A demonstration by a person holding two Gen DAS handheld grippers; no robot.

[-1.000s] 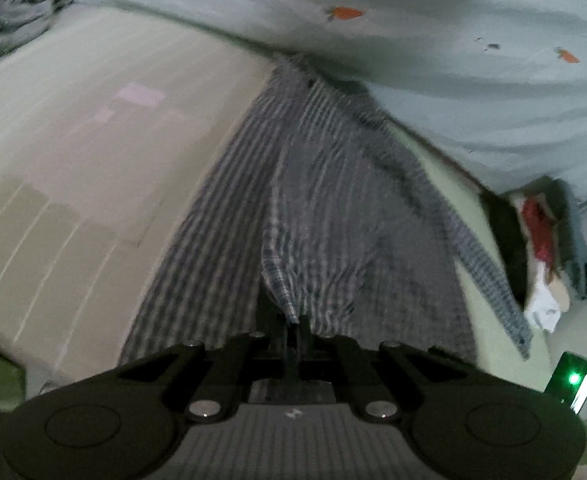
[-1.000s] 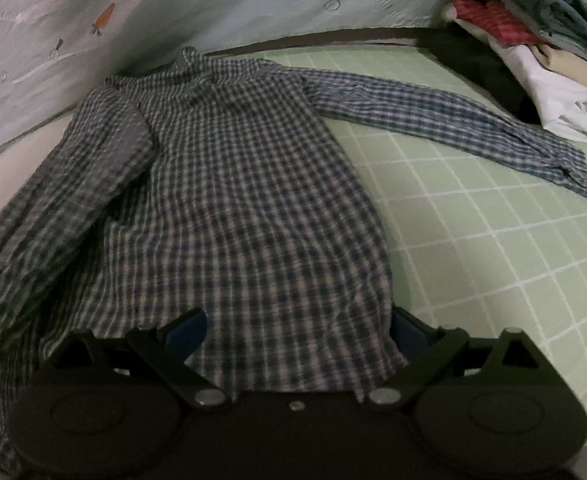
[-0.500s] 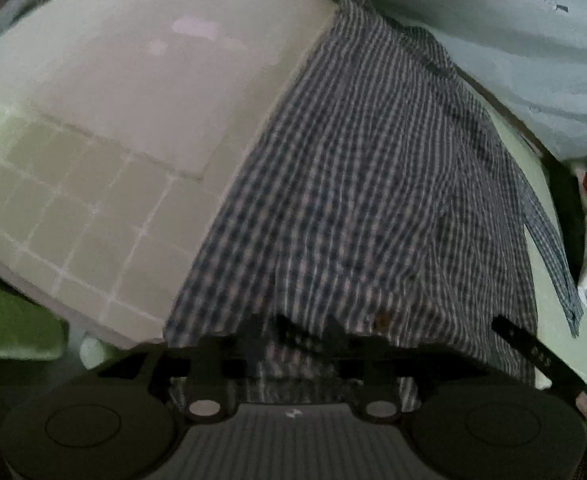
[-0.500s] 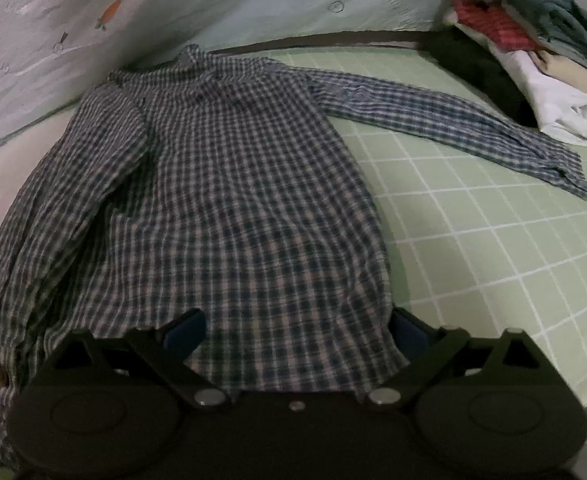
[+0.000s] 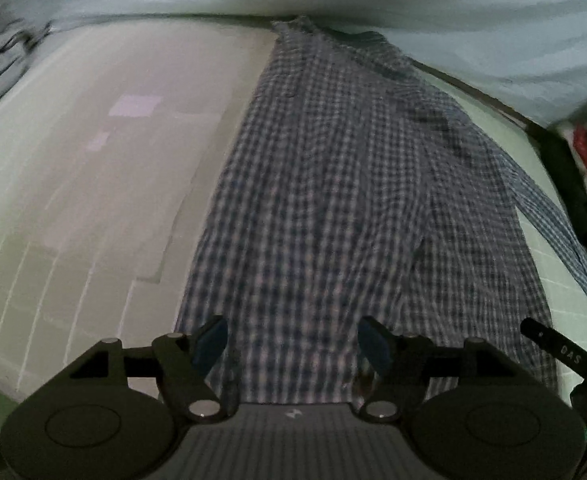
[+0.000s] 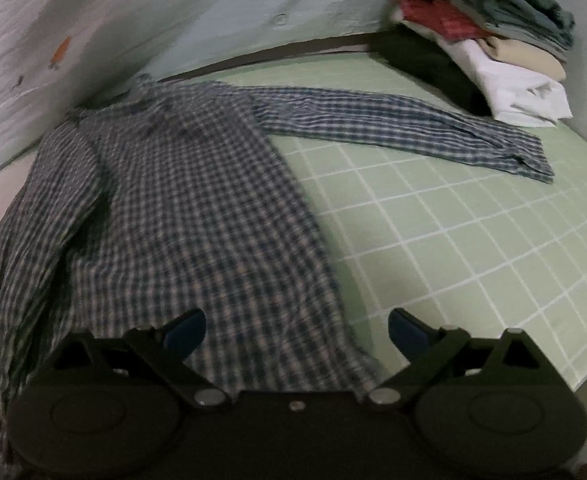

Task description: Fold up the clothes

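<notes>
Fingers of left gripper [image 5: 293, 344], earlier clamping shirt [image 5: 333, 200], now apparently apart; right gripper [image 6: 297, 332] fingers apart.

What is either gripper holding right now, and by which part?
Nothing. The left gripper has just been opening, its jaws now apart over the shirt hem. The right gripper is open too, pads clear of the cloth.

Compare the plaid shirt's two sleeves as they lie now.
On the plaid shirt, the right-hand sleeve in the right wrist view stretches straight out over the green grid mat, cuff near the stack of folded clothes. The left-hand sleeve is folded in along the body, rumpled. Same check fabric.
</notes>
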